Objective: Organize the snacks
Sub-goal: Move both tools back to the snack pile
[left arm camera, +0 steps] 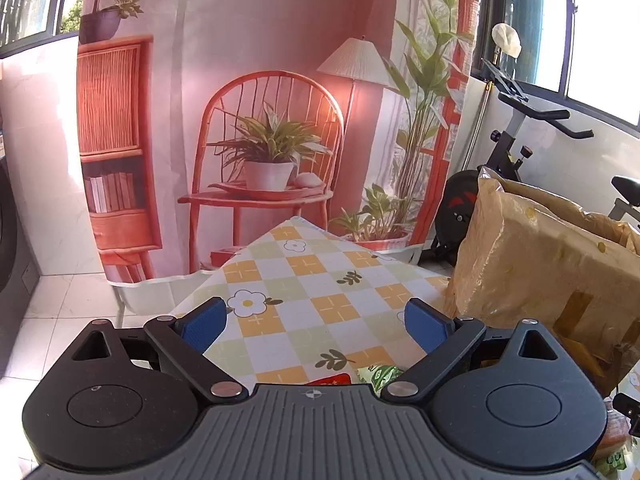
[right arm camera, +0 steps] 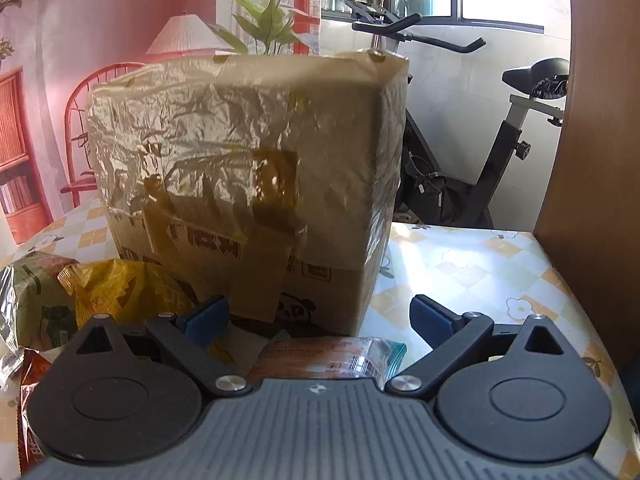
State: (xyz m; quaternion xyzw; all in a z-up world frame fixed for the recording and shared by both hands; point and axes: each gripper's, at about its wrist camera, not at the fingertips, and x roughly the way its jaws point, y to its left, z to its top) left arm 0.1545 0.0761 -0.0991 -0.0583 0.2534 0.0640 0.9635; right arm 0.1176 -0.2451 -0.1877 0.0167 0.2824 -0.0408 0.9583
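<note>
I judge this the approach step: nothing is picked up yet. The cardboard box, bulky and wrapped in crinkled film with brown tape patches, stands on the checked, flower-printed tablecloth. Against its base lies a heap of glossy snack packets, a yellow crumpled packet among them. My right gripper has its jaws released wide and empty, a clear-wrapped snack pack just below them. My left gripper is spread too, over bare cloth. Next I need to drop onto one packet and pinch its slippery film without crushing it
</note>
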